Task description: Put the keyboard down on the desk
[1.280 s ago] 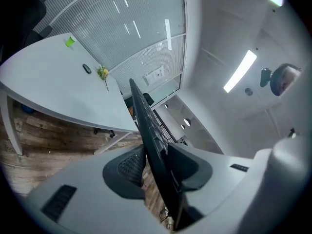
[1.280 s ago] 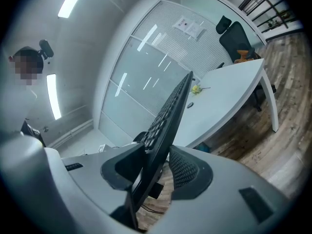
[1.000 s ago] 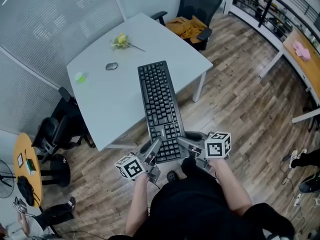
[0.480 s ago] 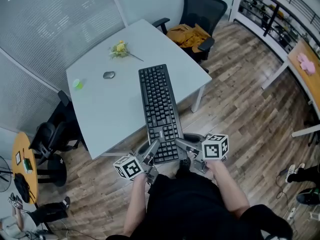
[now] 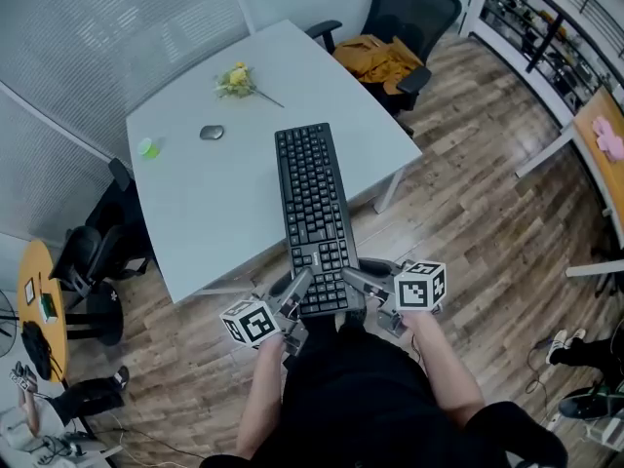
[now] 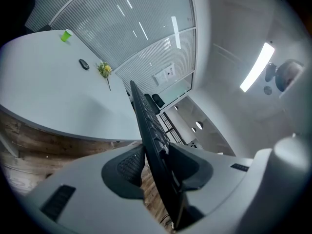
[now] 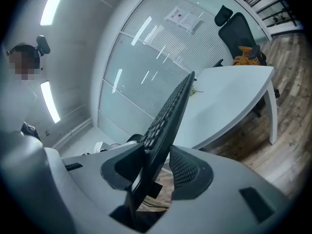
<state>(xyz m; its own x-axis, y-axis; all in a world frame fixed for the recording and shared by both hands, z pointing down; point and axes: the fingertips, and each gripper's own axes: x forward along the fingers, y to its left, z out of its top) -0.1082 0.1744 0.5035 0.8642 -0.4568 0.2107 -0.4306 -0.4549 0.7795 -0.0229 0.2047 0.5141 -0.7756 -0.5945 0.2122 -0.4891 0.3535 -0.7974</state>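
Not down yet — the keyboard (image 5: 314,217) hangs over the desk's (image 5: 214,203) 6 o'clock edge, near end pinched in the left gripper (image 5: 295,291), its jaws just eased wider, and the right gripper (image 5: 354,279) — lowering remains.

No print can be read anywhere: the key legends on the keyboard (image 5: 314,217) are too small to make out, the cubes (image 5: 423,287) bear only black-and-white square patterns, and the sheets (image 7: 184,17) posted on the glass wall (image 7: 141,67) are blurred.

Pale grey desk (image 5: 210,213) with mouse (image 5: 212,133), flower (image 5: 237,81), green cup (image 5: 147,148)
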